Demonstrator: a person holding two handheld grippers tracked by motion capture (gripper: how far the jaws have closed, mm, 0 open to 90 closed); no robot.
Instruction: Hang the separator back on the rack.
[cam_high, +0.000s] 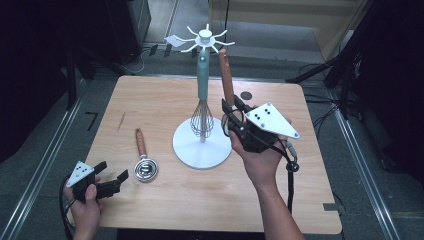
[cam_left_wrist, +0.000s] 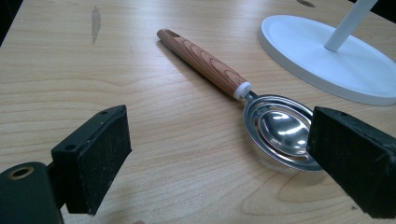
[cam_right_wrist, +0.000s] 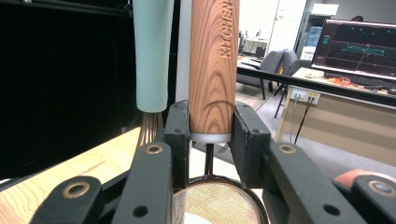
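- Strainer (cam_right_wrist: 217, 205) with a wooden handle (cam_high: 226, 75) stands upright at centre frame in the high view, beside the white rack (cam_high: 202, 145); its hanging step looks in hand.
- Right gripper (cam_right_wrist: 211, 126) has its jaws clamped on the handle's lower end.
- Next, I judge: lift the handle's top toward a rack hook (cam_high: 225, 43).
- Left gripper (cam_left_wrist: 219, 154), lower left, gapes wide, empty, near the egg separator (cam_left_wrist: 280, 128).

We saw a wood-grain strainer handle (cam_right_wrist: 214, 65), a glossy steel egg separator (cam_left_wrist: 280, 128), a matt white stand base (cam_left_wrist: 327, 60) and a matt wood-grain tabletop (cam_left_wrist: 140, 70).

Left tool (cam_high: 111, 180) agape; right tool (cam_high: 231, 119) clamped
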